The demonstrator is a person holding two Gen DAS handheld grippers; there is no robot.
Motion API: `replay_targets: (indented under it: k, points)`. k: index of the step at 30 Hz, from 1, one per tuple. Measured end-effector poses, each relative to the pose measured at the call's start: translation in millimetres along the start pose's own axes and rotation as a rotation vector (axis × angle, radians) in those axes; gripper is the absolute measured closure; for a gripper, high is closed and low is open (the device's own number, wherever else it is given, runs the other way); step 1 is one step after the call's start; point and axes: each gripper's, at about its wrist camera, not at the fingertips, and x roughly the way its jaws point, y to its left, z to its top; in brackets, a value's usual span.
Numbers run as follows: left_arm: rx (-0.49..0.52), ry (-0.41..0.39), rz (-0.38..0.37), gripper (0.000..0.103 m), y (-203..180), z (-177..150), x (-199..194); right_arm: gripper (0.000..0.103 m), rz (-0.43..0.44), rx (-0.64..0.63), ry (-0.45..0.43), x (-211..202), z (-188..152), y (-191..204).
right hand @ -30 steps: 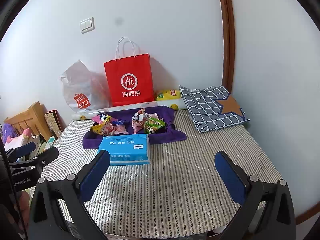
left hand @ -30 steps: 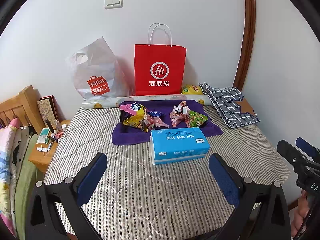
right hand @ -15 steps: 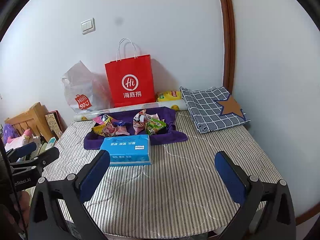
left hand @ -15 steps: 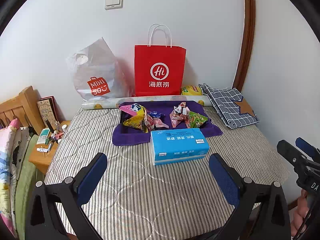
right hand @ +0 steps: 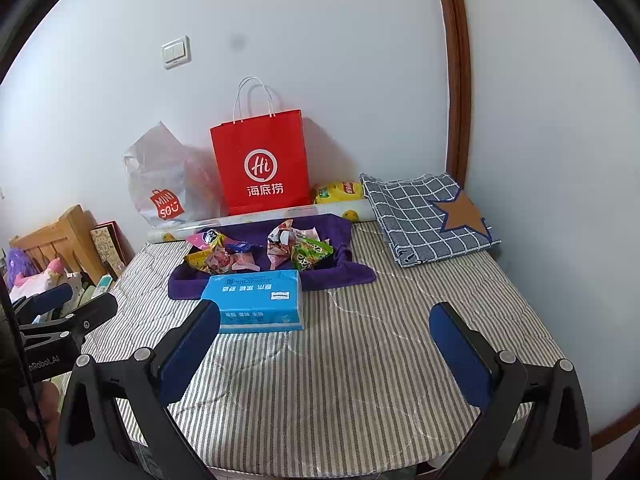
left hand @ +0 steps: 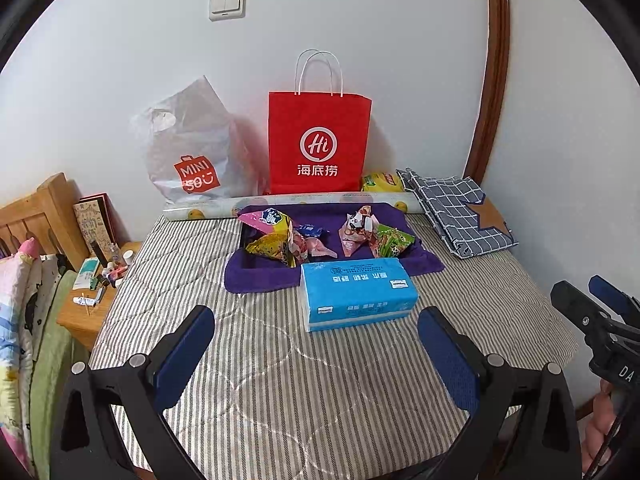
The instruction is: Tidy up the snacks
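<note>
Left wrist gripper (left hand: 316, 340): jaws wide apart, empty, above striped bed (left hand: 280, 380).
Left wrist snacks (left hand: 320, 236): heaped on purple tray (left hand: 256, 280) behind blue tissue pack (left hand: 356, 290); pack's long axis left-right.
Right wrist gripper (right hand: 324, 340): jaws spread, empty.
Right wrist snacks (right hand: 260, 250): same tray, ahead-left.

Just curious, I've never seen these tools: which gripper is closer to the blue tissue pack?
Right, by a little. The right gripper has one finger's tip overlapping the blue tissue pack in its view. The left gripper sits a bit back, striped bedding visible between.
</note>
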Motion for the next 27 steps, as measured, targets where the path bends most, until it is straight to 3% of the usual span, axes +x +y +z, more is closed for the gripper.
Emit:
replay_targets:
  k: [27]
  points:
    - [-0.009, -0.008, 0.002, 0.0, 4.1, 3.4, 3.2, 0.0, 0.01, -0.002, -0.01, -0.4, 2.5, 3.1]
